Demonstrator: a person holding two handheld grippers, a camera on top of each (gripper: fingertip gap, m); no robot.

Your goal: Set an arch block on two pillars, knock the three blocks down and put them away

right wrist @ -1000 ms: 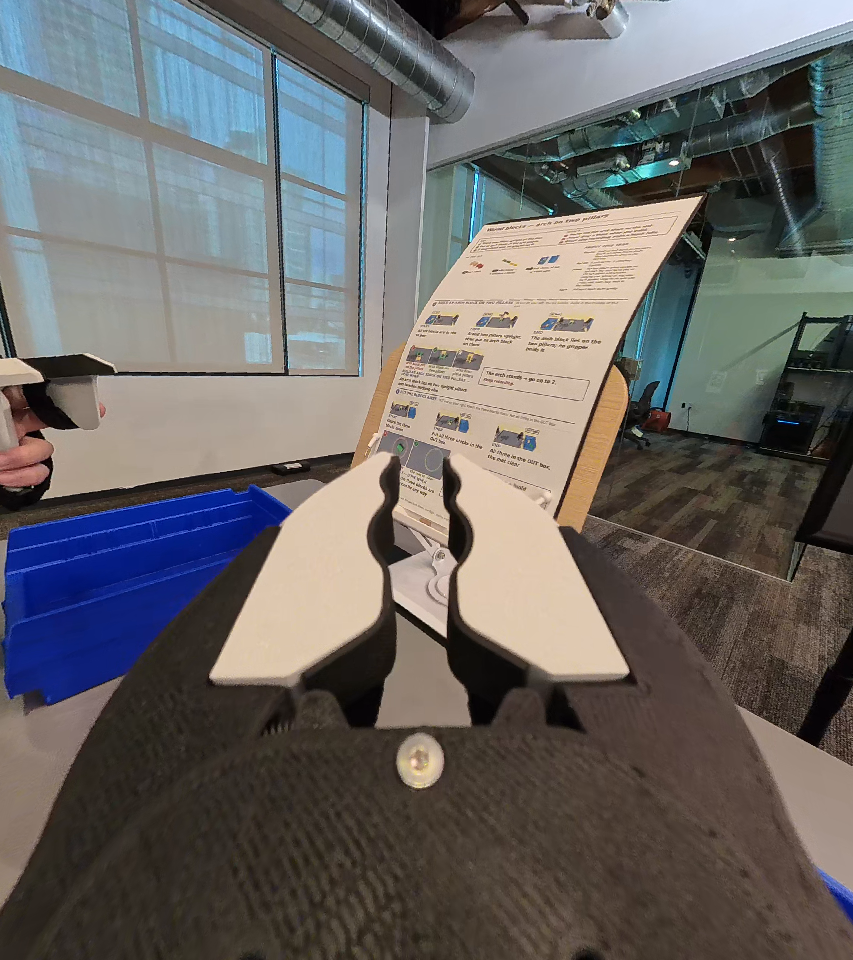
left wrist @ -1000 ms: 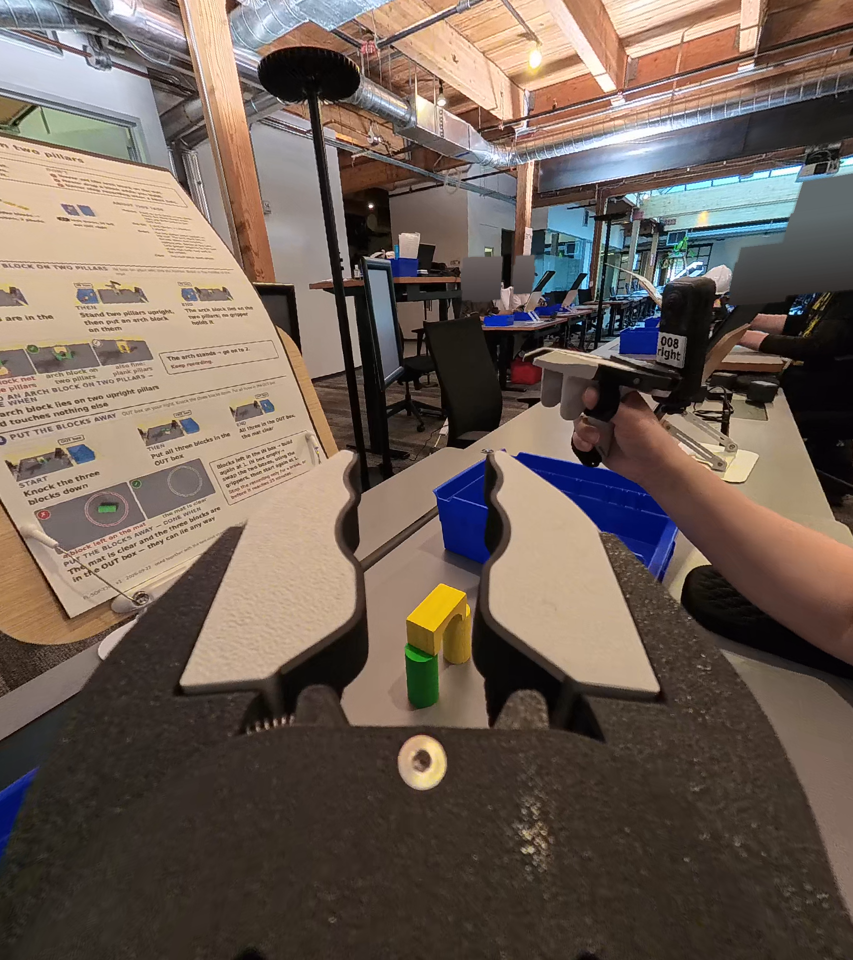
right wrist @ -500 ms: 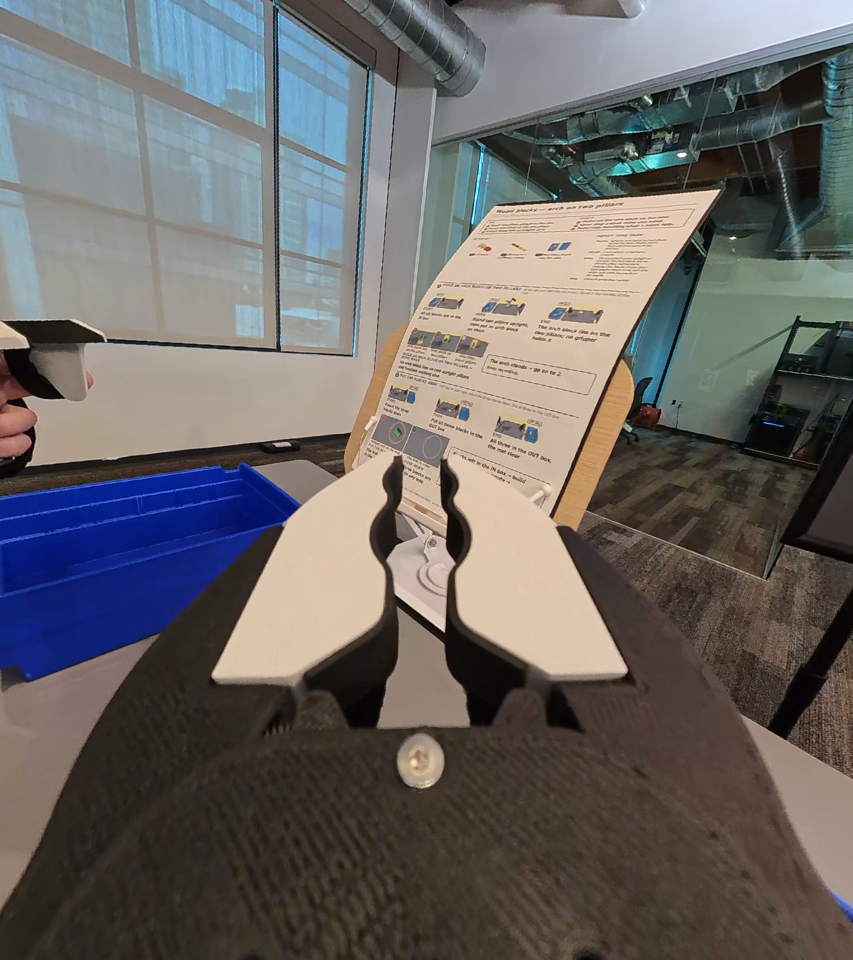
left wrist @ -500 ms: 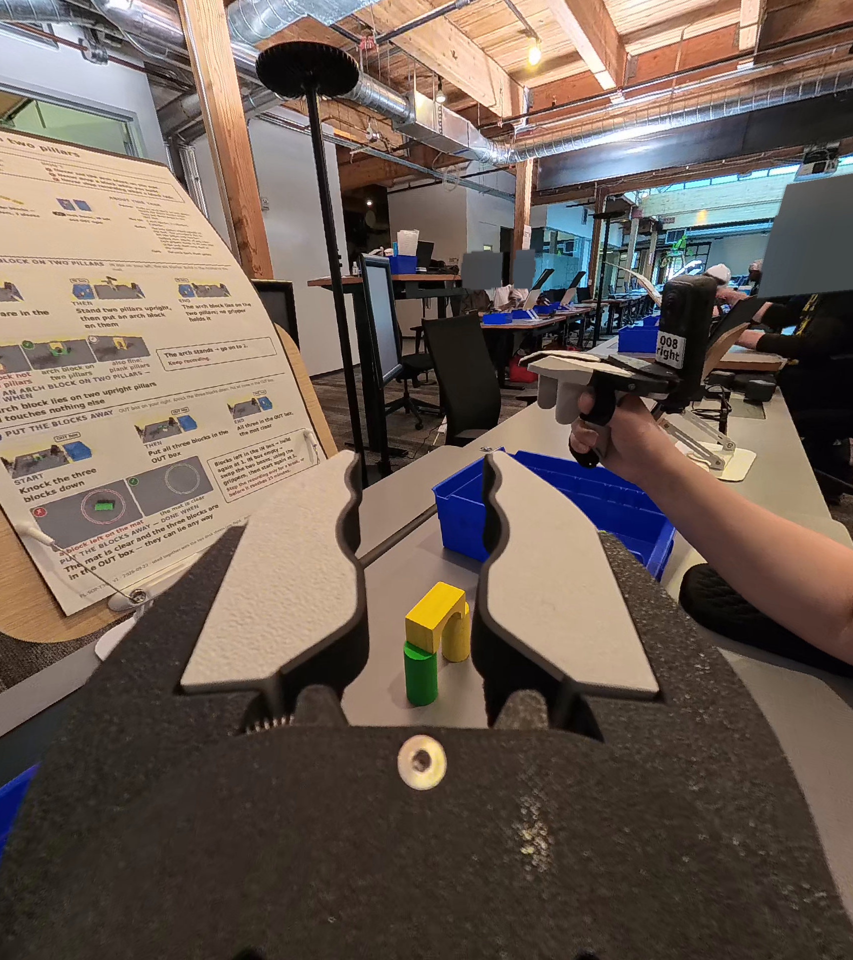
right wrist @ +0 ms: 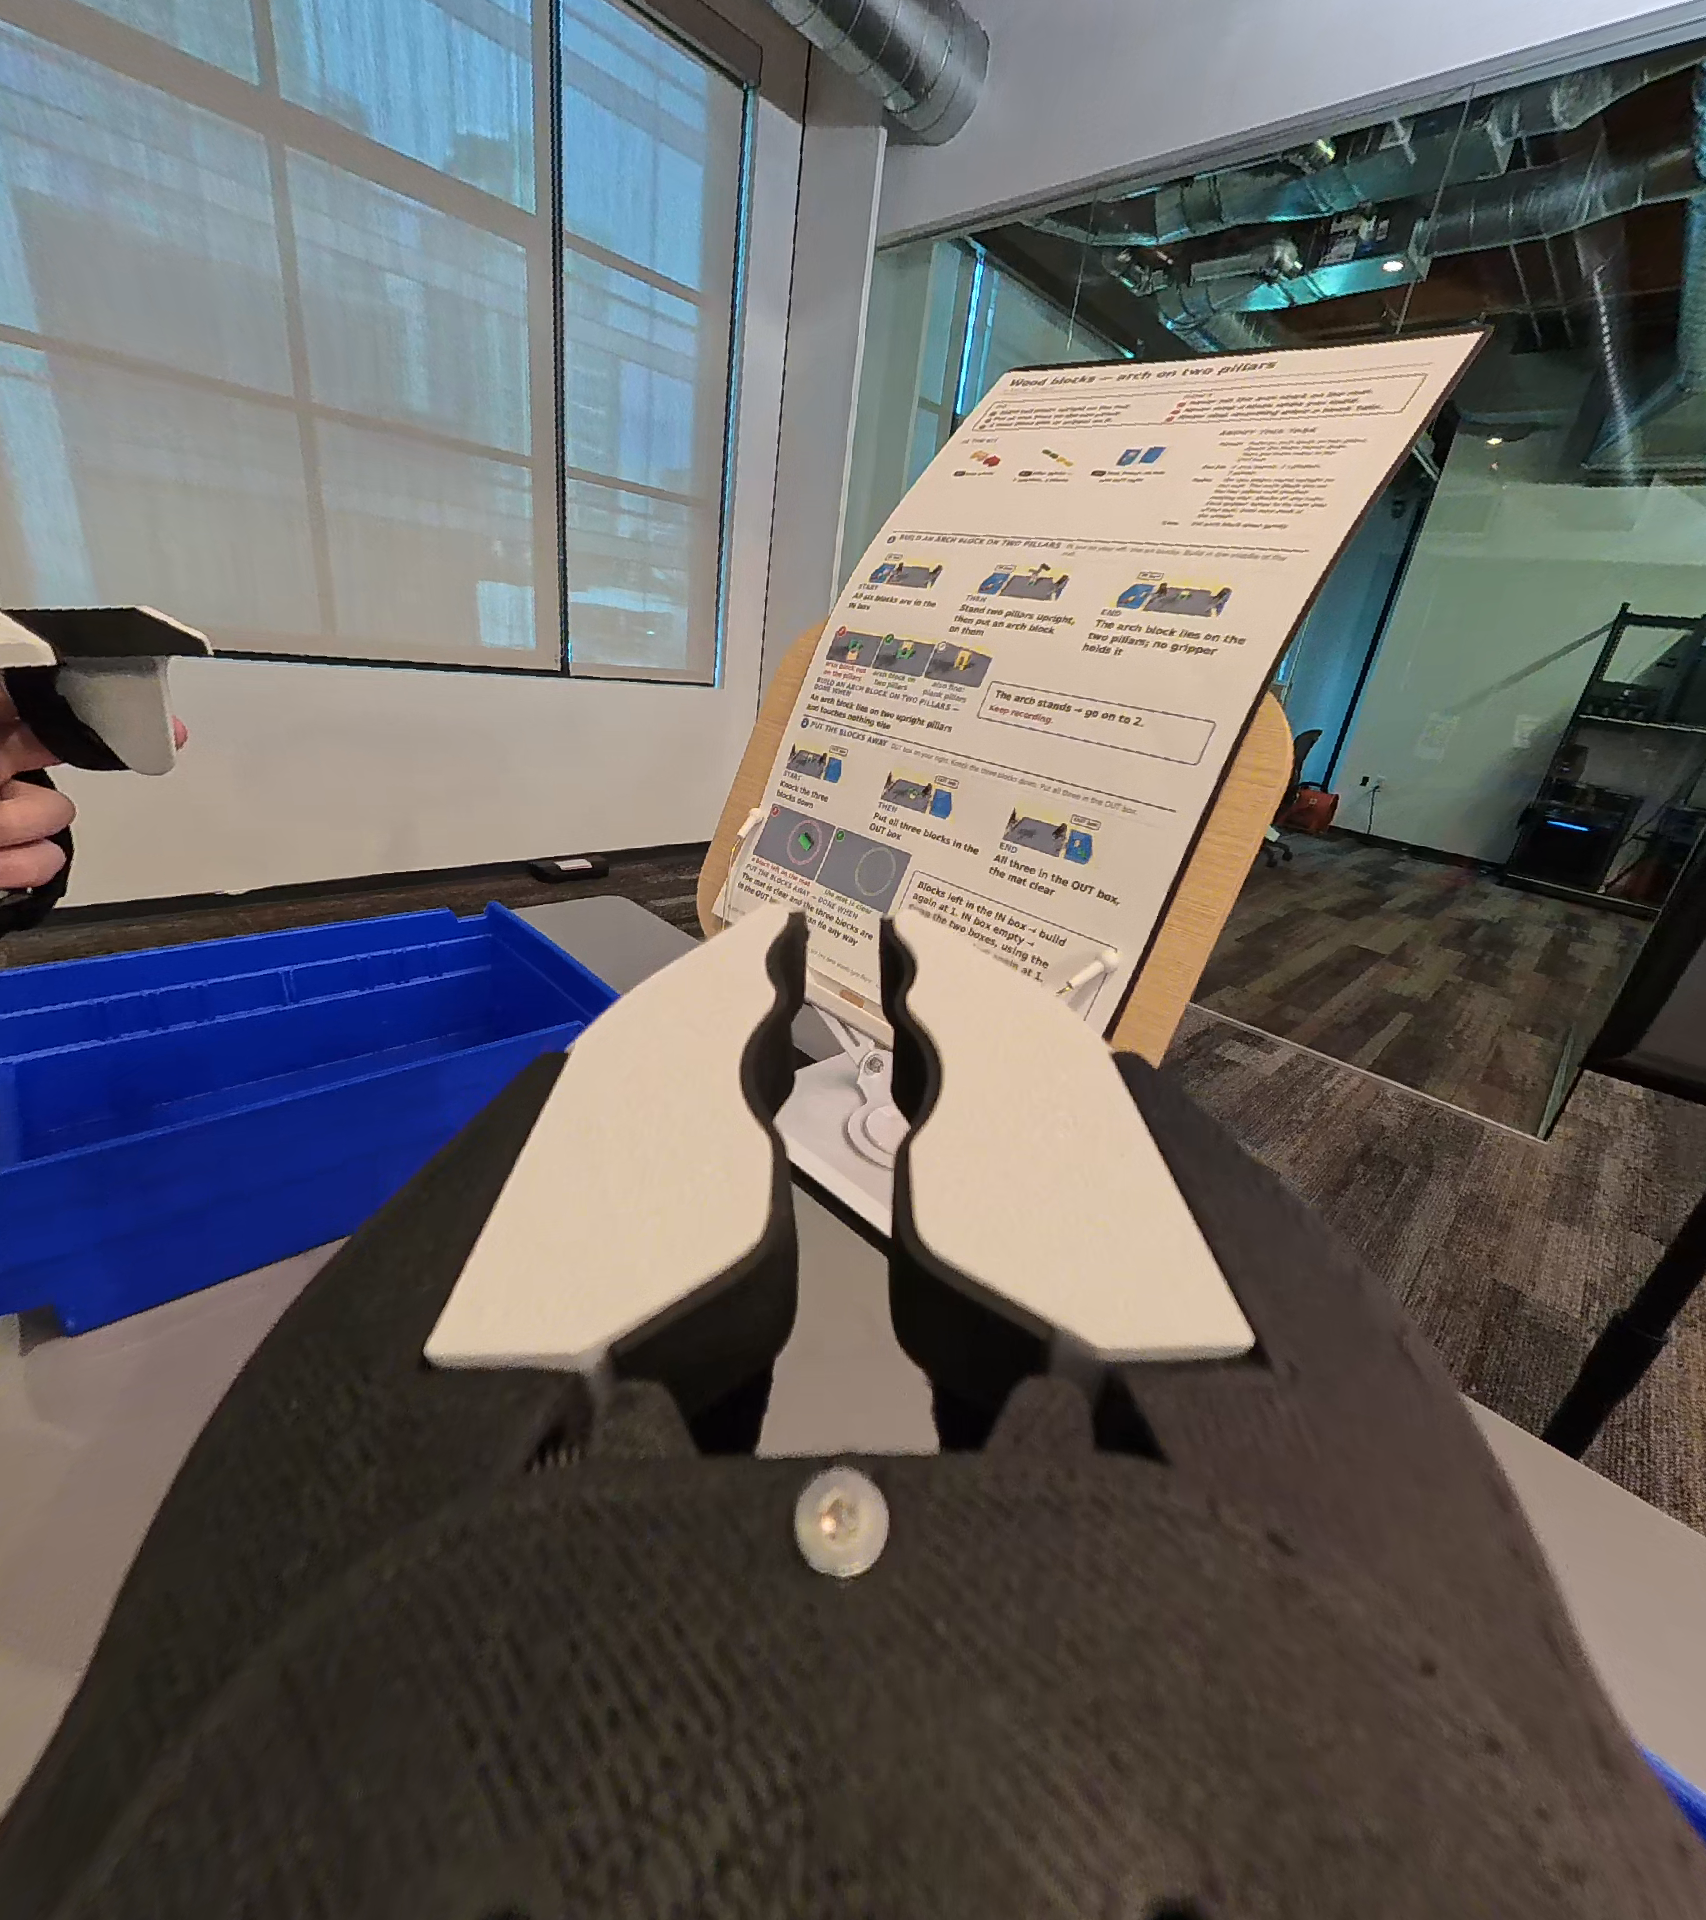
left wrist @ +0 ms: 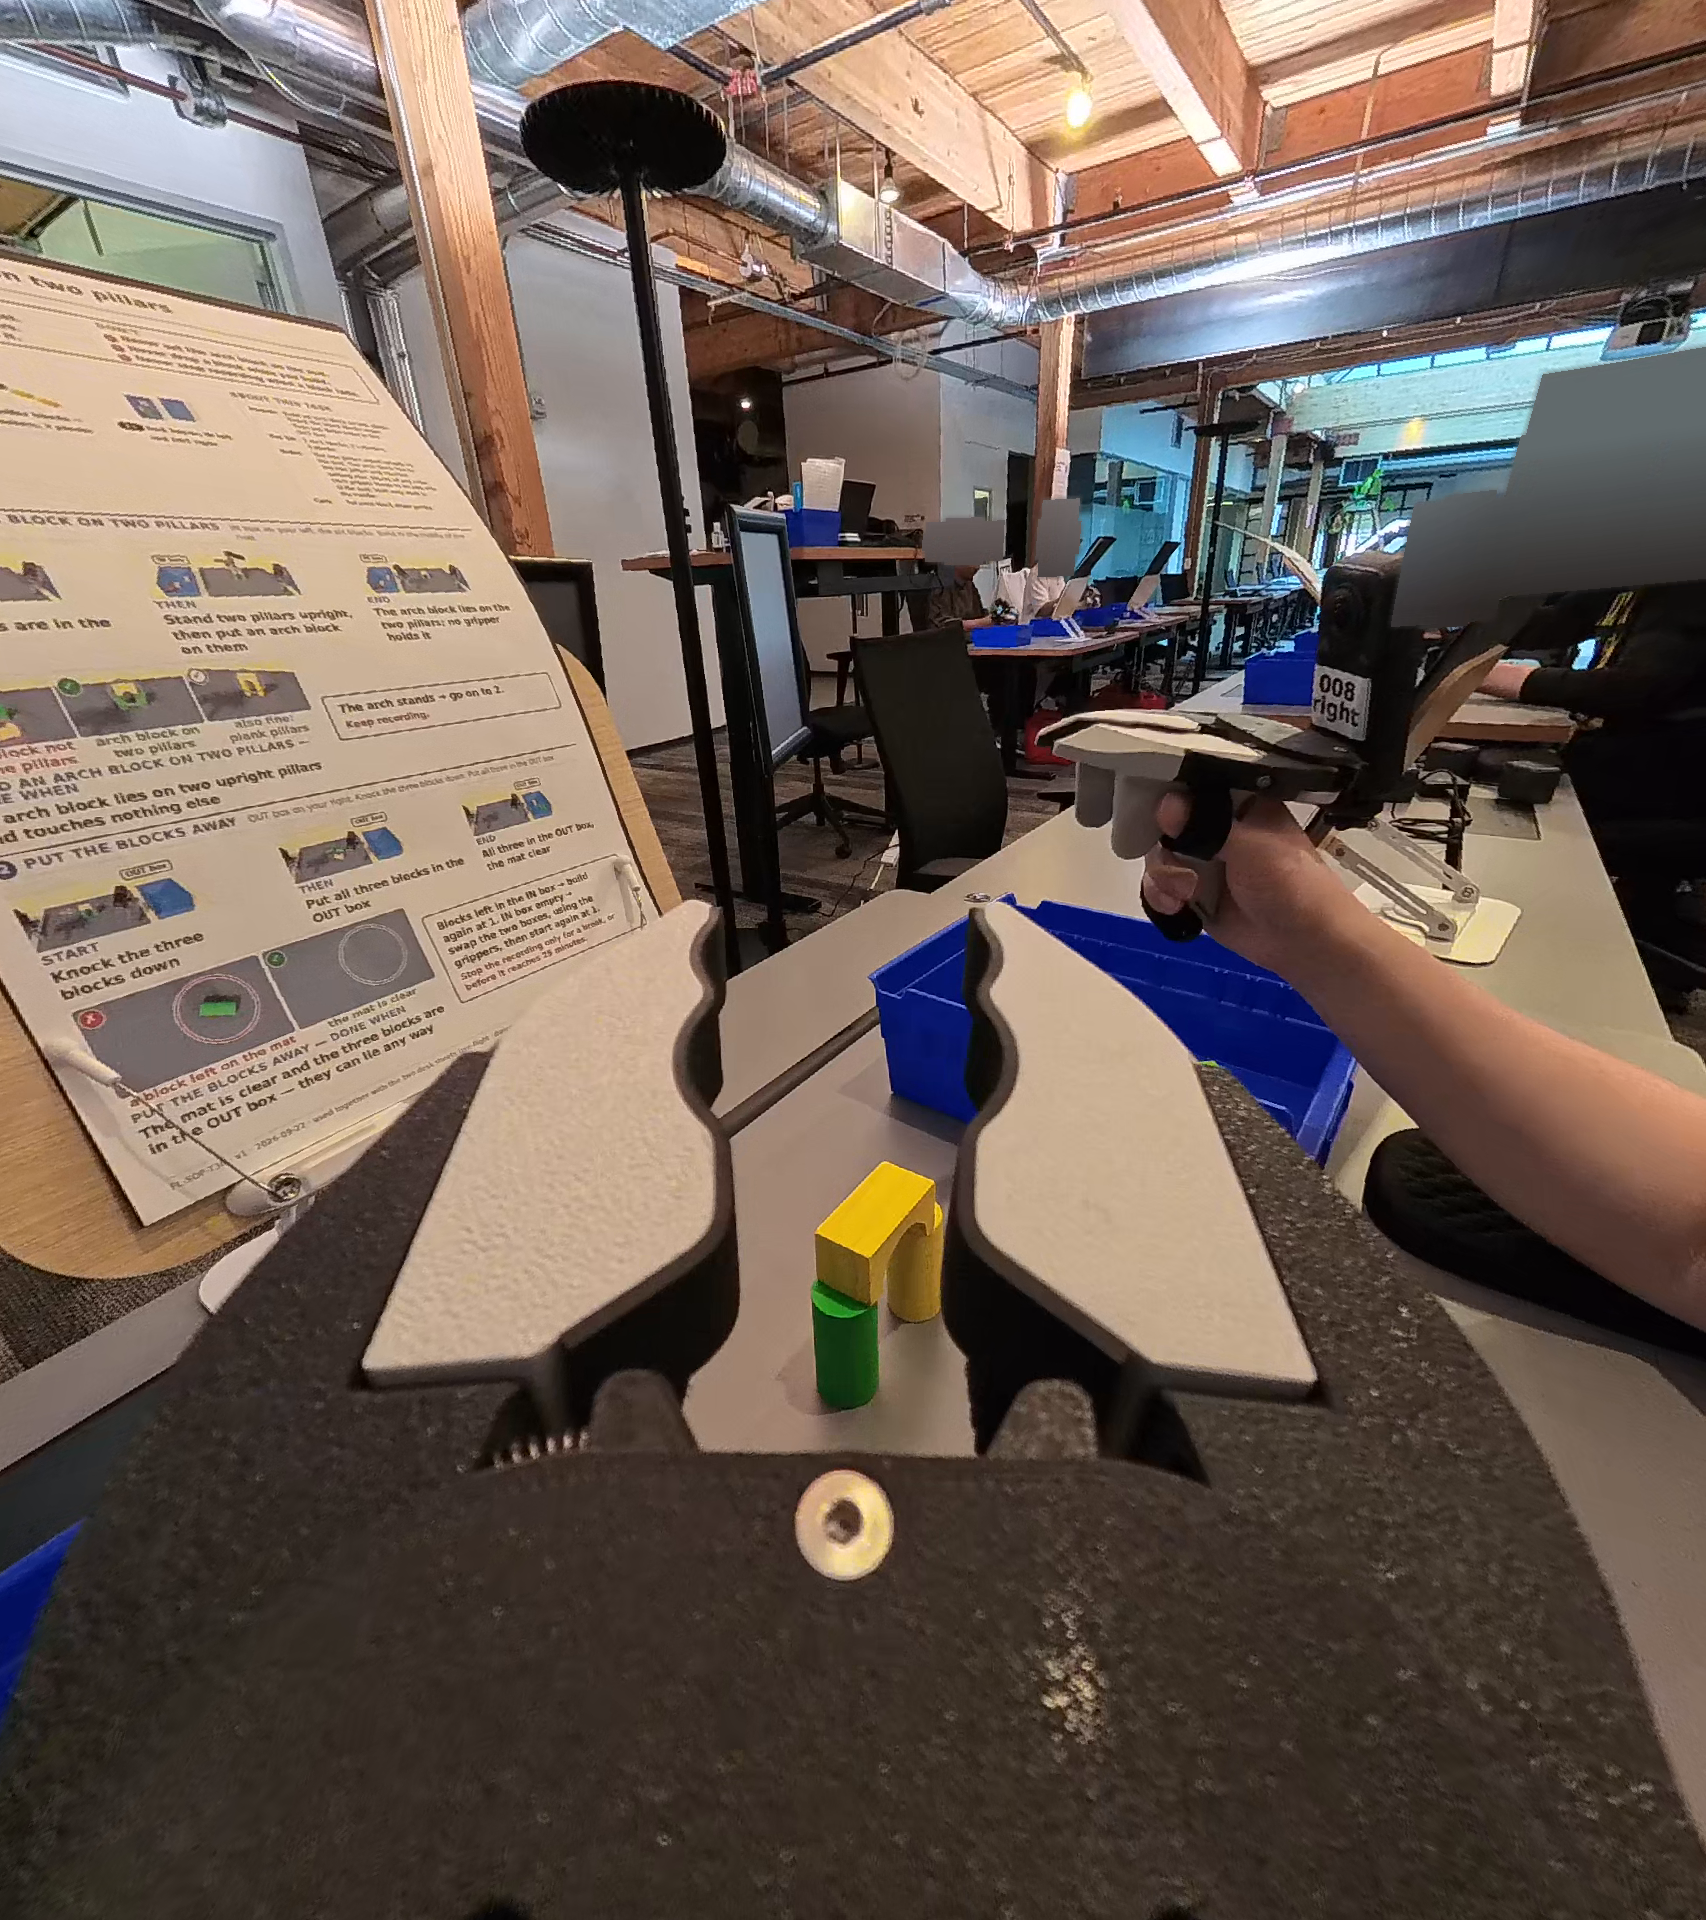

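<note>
A: Where do the blocks stand?

B: Ahead of the left tool point(left wrist: 844, 1023), seen between its spread fingers: a yellow wooden arch block point(left wrist: 873, 1224) lies on a green cylinder pillar point(left wrist: 844, 1354) and a yellow cylinder pillar point(left wrist: 916, 1273), upright on the grey desk point(left wrist: 787, 1143).

A: And the right tool point(right wrist: 838, 961)?

B: Raised, holding nothing, fingers slightly parted; a blue plastic bin point(left wrist: 1233, 1023) sits below it.

Left claw point(left wrist: 844, 977) gapes wide; right claw point(right wrist: 841, 940) is slightly parted, empty.
</note>
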